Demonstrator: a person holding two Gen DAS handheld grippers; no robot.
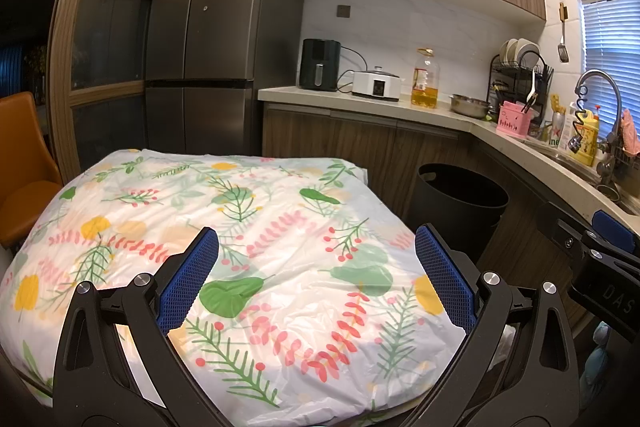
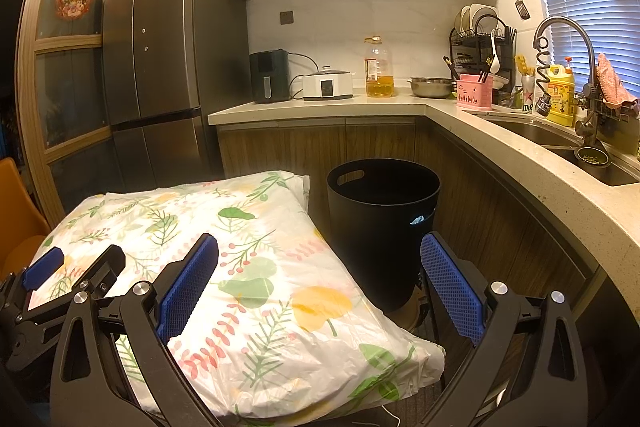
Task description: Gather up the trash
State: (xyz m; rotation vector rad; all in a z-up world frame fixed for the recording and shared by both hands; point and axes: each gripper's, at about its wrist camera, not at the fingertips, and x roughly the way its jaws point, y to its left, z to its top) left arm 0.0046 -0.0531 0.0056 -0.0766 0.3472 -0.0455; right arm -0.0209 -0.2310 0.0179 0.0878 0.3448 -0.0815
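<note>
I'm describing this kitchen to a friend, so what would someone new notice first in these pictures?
First the bright flowered plastic cloth covering the table, filling the foreground under both open grippers, left and right. Next the black trash bin standing on the floor just right of the table, against the wooden cabinets. Behind, a tall steel fridge stands at the left end of the cluttered counter.

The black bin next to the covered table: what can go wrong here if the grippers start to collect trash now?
1. The bin stands close beside the table's floral plastic cover; a reach toward it could snag the loose cover edge.
2. The left gripper and right gripper, both open and empty, sit side by side, so they might collide.
3. No trash shows on the cover, so a grasp may pinch only plastic.
</note>
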